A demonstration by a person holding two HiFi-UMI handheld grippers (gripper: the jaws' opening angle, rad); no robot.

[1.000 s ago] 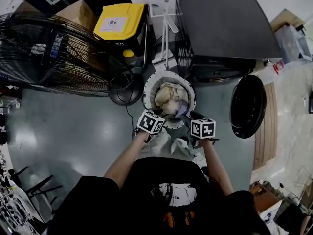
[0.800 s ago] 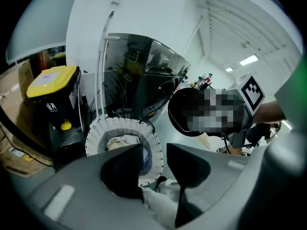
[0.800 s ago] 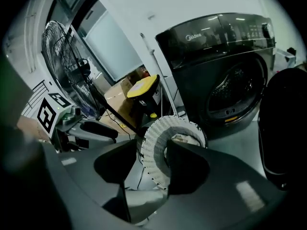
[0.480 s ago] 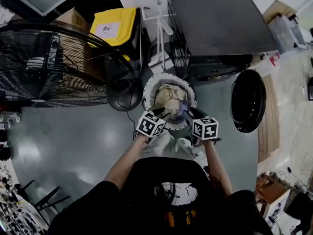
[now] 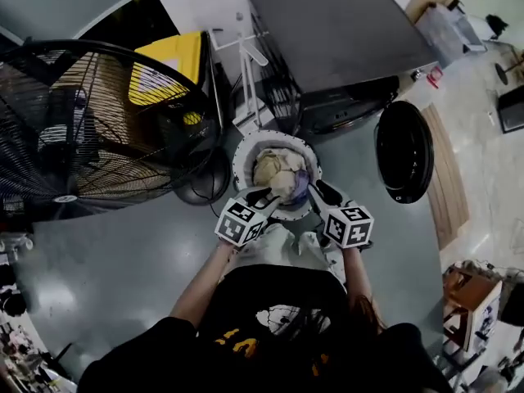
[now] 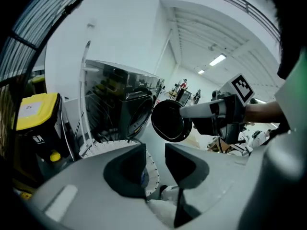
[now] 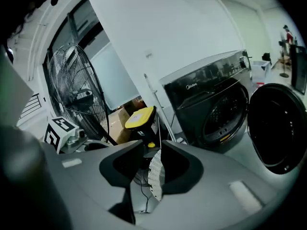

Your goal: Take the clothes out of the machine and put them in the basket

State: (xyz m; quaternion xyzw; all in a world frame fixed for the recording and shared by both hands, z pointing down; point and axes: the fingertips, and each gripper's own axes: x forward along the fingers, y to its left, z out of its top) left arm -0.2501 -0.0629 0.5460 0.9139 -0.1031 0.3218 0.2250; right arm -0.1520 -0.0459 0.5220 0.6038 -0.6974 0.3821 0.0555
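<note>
well, the clothes lie heaped in the round white basket at the middle of the head view, a pale bundle with a bluish-purple piece at its right edge. the basket stands on the grey floor just below the front of the dark washing machine, which fills the upper right of the frame, its round door swung open to the right.

both grippers hover at the lower rim of the basket. the left gripper points in from the lower left; its jaws stand a little apart with nothing between them (only the basket's perforated wall shows through the gap). the right gripper points in from the lower right; its jaws have just been closing, yet a gap remains and they grasp nothing.

a large black cage fan takes up the left of the frame, and a yellow-lidded bin sits behind it towards the upper middle.
</note>
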